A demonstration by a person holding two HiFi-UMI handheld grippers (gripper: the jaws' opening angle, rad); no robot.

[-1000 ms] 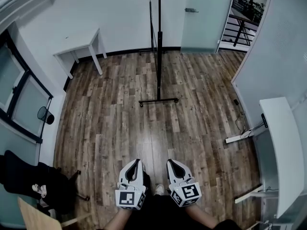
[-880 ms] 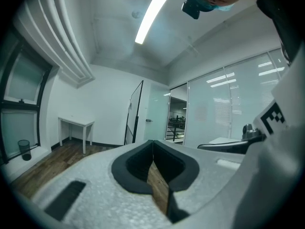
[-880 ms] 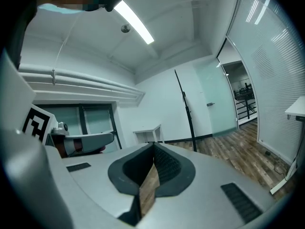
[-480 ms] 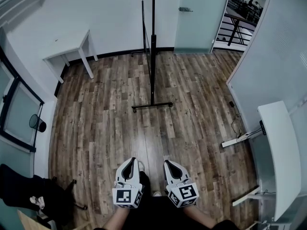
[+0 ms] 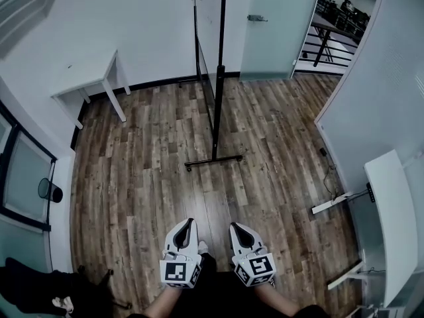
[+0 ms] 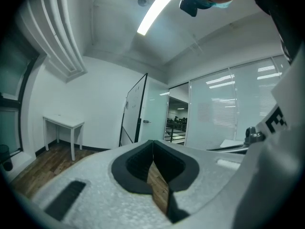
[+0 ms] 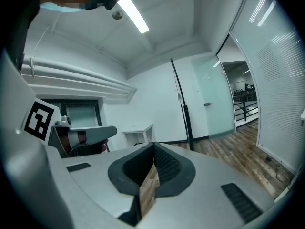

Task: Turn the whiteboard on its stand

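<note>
The whiteboard [image 5: 204,38] stands edge-on on its black stand [image 5: 218,91] at the far middle of the room, and its wheeled foot [image 5: 213,161] rests on the wood floor. It shows again in the left gripper view as the whiteboard [image 6: 134,111], and in the right gripper view as the stand's post [image 7: 184,111]. Both grippers are held low and close to my body, well short of the stand. My left gripper [image 5: 187,223] is shut and empty. My right gripper [image 5: 236,228] is shut and empty too. In the gripper views, the left gripper [image 6: 152,142] and right gripper [image 7: 154,146] have their tips together.
A small white table [image 5: 93,78] stands by the left wall. A frosted glass door [image 5: 268,25] is behind the stand. A white desk [image 5: 396,224] and a floor cable strip [image 5: 331,202] are at the right. A dark chair [image 5: 40,290] and a black bin [image 5: 46,189] are at the left.
The stand's foot sits lower in the head view than before, so it looks a little nearer. The chair has slid toward the lower left corner. Both grippers stay low and shut.
</note>
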